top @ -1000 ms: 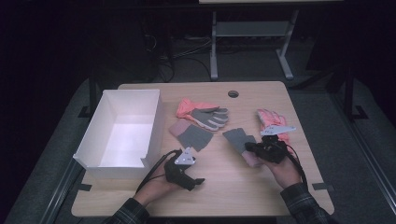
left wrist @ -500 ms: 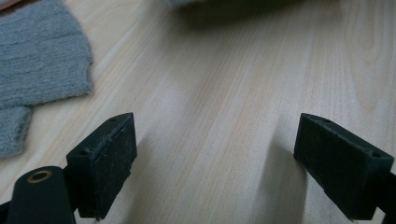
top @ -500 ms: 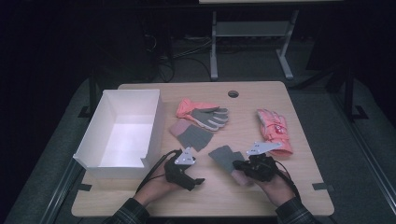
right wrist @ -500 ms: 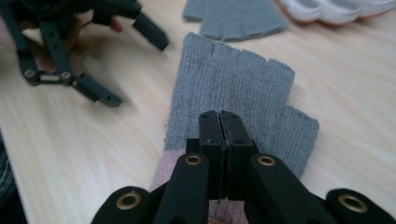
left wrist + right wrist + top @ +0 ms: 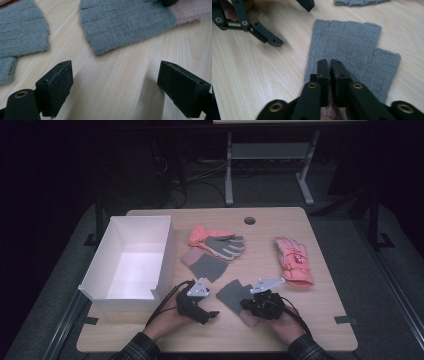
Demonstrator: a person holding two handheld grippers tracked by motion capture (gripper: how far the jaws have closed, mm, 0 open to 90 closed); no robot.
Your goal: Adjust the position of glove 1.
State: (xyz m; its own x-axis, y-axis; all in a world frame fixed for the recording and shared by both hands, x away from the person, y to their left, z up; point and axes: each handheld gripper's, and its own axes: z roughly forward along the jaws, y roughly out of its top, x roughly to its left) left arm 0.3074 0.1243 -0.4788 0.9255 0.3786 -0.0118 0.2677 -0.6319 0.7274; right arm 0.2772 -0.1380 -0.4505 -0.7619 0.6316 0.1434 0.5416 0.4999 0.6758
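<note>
A grey fingerless glove point(image 5: 231, 295) with a pink cuff lies flat near the table's front edge. My right gripper point(image 5: 246, 304) sits over its cuff end. In the right gripper view the jaws point(image 5: 330, 67) stand a narrow slit apart with cuff fabric between them, fingers of the glove point(image 5: 354, 45) spread beyond. These jaws have just been opening. My left gripper point(image 5: 212, 314) rests on the table just left of the glove, open and holding nothing. Its view shows bare wood between the wide jaws point(image 5: 115, 90) and the glove's edge point(image 5: 125, 22) ahead.
A matching grey glove point(image 5: 207, 266) lies farther back. Behind it is an orange and grey glove point(image 5: 220, 242), and a pink padded glove point(image 5: 294, 261) lies at the right. A white open box point(image 5: 165, 250) stands at the left. A round hole point(image 5: 249, 220) is near the far edge.
My right hand has dragged the grey glove leftward and toward the front edge, next to the left gripper. The left hand has stayed put.
</note>
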